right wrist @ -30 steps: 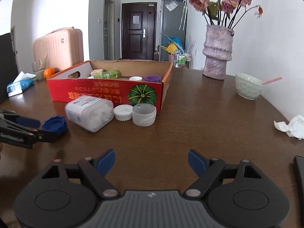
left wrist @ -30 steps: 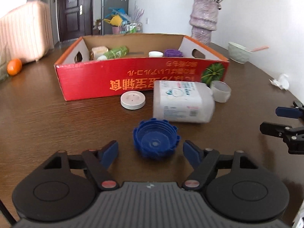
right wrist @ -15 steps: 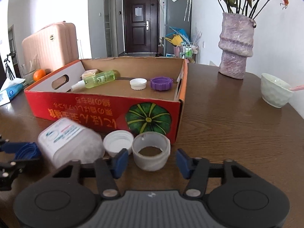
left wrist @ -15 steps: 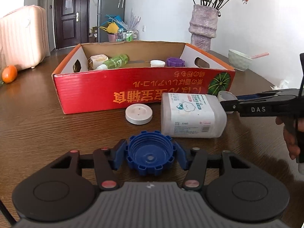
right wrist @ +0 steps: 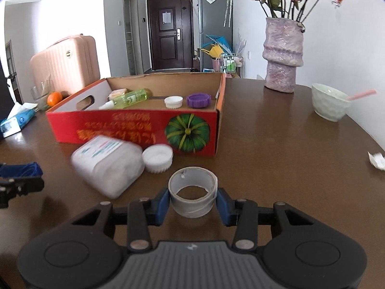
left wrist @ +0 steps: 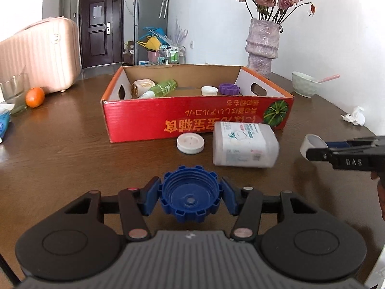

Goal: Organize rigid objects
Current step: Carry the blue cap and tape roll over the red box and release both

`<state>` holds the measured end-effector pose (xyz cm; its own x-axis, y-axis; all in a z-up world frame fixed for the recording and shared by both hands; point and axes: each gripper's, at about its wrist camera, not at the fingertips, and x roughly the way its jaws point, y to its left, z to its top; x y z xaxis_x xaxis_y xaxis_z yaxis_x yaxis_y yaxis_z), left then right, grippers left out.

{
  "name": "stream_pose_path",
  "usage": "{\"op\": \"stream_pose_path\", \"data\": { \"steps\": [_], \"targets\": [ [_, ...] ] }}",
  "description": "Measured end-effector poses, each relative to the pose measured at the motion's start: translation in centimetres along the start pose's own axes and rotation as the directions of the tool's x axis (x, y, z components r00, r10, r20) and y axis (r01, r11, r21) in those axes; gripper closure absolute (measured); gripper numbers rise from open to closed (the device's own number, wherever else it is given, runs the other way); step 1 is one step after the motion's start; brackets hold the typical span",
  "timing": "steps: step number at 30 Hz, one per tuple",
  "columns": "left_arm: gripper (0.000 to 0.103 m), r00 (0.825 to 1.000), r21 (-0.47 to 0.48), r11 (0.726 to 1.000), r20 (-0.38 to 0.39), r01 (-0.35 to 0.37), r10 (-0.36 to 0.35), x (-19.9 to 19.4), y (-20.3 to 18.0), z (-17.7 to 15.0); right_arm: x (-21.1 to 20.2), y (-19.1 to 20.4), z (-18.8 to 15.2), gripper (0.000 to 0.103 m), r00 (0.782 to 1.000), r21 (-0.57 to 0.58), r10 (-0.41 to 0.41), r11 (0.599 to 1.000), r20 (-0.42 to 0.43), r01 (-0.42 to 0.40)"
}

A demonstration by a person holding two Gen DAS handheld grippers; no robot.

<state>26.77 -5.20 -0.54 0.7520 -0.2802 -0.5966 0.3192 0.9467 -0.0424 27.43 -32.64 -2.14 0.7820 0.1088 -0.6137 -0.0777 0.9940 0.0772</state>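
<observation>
My left gripper [left wrist: 190,198] is shut on a blue notched cap [left wrist: 190,195], raised above the table. My right gripper [right wrist: 192,203] is shut on a grey tape ring [right wrist: 192,193], also off the table. The red cardboard box [left wrist: 192,118] stands ahead, also in the right wrist view [right wrist: 134,127]; it holds a green bottle [left wrist: 161,88], a white cap [left wrist: 208,90] and a purple cap [left wrist: 228,88]. In front of it lie a white plastic container [left wrist: 243,144] on its side and a white lid [left wrist: 190,143]. The right wrist view shows the container [right wrist: 108,163] and a white cap [right wrist: 157,157].
A purple vase [left wrist: 262,48] of roses and a pale bowl [left wrist: 304,83] stand at the back right. Crumpled tissue [left wrist: 355,118] lies right. An orange [left wrist: 35,96], a glass [left wrist: 12,89] and a tissue pack [right wrist: 16,120] are left. A pink suitcase [left wrist: 36,57] stands behind.
Both grippers closed: the left on the blue cap, the right on the tape ring. Both have lifted their objects and pulled back from the box.
</observation>
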Motion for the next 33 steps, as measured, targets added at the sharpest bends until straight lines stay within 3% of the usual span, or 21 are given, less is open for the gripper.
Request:
{"op": "stream_pose_path", "data": {
  "steps": [11,21,25,30,33],
  "targets": [
    [0.048,0.998,0.031,1.0,0.064,-0.002,0.0,-5.9,-2.5,-1.0,-6.9,0.9,-3.3,0.062,0.996,0.014,0.047,0.999,0.076,-0.048],
    [0.048,0.997,0.05,0.999,0.076,0.004,-0.007,-6.3,-3.0,-0.3,-7.9,0.5,-2.9,0.062,0.992,0.017,0.052,0.998,0.116,-0.054],
    [0.048,0.993,0.053,0.997,0.095,0.062,-0.067,-5.4,-2.5,2.1,-7.4,0.6,-1.4,0.062,0.988,-0.008,0.072,0.997,0.139,-0.072],
    [0.048,0.991,0.075,0.996,0.119,0.05,-0.058,-2.5,-2.4,6.0,-5.8,0.7,2.1,0.062,0.98,-0.056,0.09,0.995,0.179,-0.081],
    [0.048,0.987,0.069,0.994,0.134,0.082,-0.091,-0.3,-2.0,8.6,-4.5,0.8,4.5,0.062,0.975,-0.08,0.102,0.993,0.196,-0.088]
  ]
}}
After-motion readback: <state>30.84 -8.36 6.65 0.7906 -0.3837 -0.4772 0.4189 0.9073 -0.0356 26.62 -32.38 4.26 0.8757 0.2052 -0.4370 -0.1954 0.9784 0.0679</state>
